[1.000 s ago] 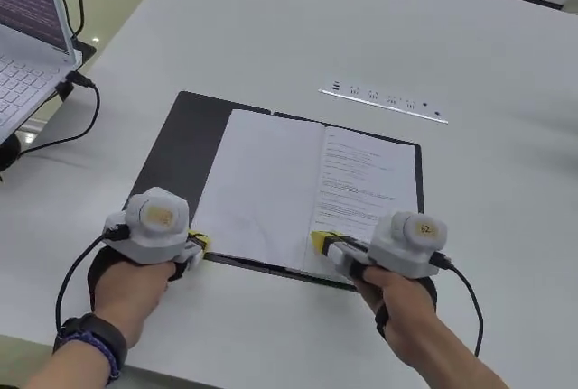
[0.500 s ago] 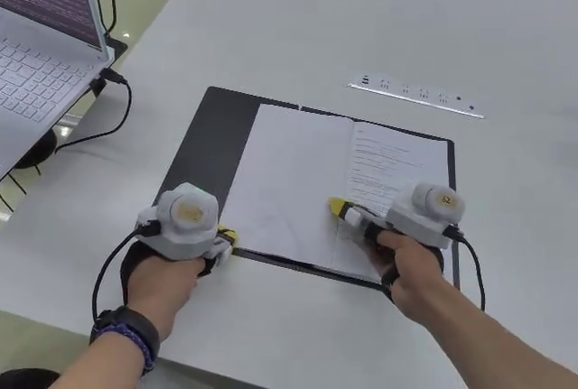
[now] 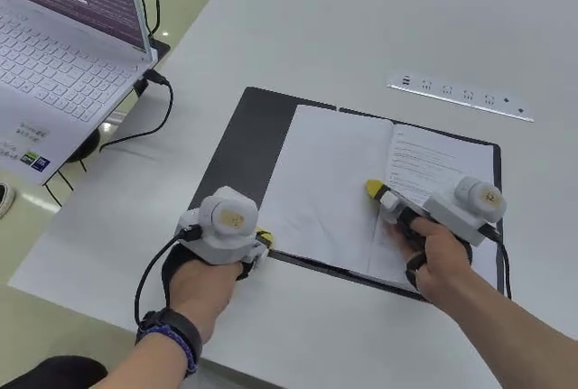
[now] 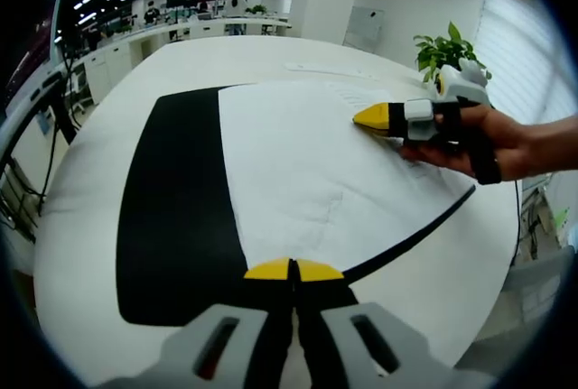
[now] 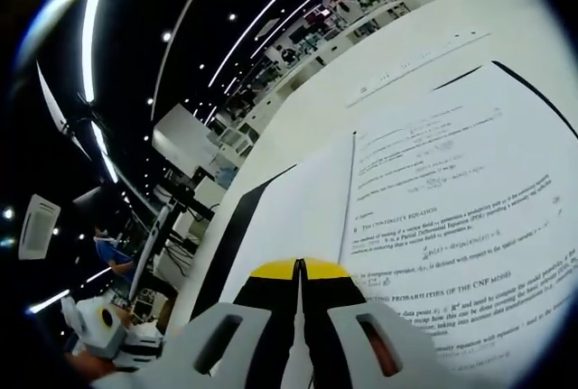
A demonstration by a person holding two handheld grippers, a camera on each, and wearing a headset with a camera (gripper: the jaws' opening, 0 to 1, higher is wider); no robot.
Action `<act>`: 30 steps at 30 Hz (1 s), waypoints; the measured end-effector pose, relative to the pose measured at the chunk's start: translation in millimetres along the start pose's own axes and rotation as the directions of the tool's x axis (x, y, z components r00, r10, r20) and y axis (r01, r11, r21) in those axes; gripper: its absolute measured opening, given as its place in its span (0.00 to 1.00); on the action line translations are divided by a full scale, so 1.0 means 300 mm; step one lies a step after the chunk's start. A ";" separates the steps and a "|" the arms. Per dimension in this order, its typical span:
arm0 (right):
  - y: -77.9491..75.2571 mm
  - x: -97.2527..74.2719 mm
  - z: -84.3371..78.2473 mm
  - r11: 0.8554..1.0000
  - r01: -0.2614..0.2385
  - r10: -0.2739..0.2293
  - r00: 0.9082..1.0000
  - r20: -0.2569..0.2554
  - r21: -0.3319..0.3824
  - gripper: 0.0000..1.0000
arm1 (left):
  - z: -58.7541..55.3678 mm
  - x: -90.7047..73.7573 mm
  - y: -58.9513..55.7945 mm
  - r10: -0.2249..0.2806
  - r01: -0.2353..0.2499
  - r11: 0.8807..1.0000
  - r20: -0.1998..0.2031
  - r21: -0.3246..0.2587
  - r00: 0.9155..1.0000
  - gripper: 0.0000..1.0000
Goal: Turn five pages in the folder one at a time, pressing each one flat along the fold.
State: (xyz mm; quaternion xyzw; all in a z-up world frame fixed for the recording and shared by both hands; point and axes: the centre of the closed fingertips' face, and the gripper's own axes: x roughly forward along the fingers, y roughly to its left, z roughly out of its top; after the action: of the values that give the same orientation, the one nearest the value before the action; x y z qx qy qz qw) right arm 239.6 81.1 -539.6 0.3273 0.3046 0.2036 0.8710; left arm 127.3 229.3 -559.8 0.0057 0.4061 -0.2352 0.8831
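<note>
I held my left gripper (image 3: 261,240) low at the near edge of the white table (image 3: 361,10), wrist straight. Its yellow tips were pressed together with nothing between them. My right gripper (image 3: 373,190) reached in from the right, forearm angled across the near right corner of the folder (image 3: 239,141). Its jaws were likewise closed and empty.

The folder lay open and flat ahead of me. My left tips sat at the near left corner of its blank page (image 3: 325,181), where the paper met the black cover. My right tips pointed at the fold between the blank page and the printed page (image 3: 438,163); I could not tell if they touched the paper.

I counted one folder, two pages face up and two grippers. One open laptop (image 3: 63,55) stood far left, well apart from the folder. One strip of sockets (image 3: 461,96) lay beyond the folder.
</note>
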 end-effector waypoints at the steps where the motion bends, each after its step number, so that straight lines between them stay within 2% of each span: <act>1: -0.002 0.007 0.008 1.000 -0.002 0.002 1.000 0.008 0.007 0.00 | 0.000 0.000 0.000 0.001 -0.001 1.000 0.000 0.001 1.000 0.00; 5: -0.005 0.032 0.037 1.000 -0.013 0.012 0.999 0.039 0.026 0.00 | 0.000 0.001 -0.002 0.005 -0.005 1.000 -0.004 0.011 1.000 0.00; 9: -0.031 0.061 0.067 0.999 0.001 -0.005 0.997 0.076 0.051 0.00 | 0.001 0.002 -0.002 0.004 -0.004 1.000 -0.009 0.015 1.000 0.00; 14: -0.043 0.085 0.091 0.997 0.007 -0.014 0.996 0.093 0.078 0.00 | 0.000 0.002 -0.003 0.001 -0.001 1.000 -0.013 0.018 1.000 0.00; 24: 0.047 0.096 0.130 0.994 0.015 -0.029 0.991 0.128 0.107 0.00 | 0.000 0.002 0.002 -0.006 0.006 1.000 -0.006 0.013 1.000 0.00; 30: 0.034 0.134 0.174 0.995 0.042 -0.054 0.991 0.120 0.096 0.00 | 0.000 0.001 0.001 -0.007 0.007 1.000 0.005 0.006 1.000 0.00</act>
State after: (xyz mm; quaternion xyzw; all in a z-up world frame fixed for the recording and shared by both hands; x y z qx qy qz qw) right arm 302.3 87.3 -517.0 0.3719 0.2676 0.1477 0.8765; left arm 127.5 229.4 -560.0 0.0061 0.4032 -0.2395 0.8832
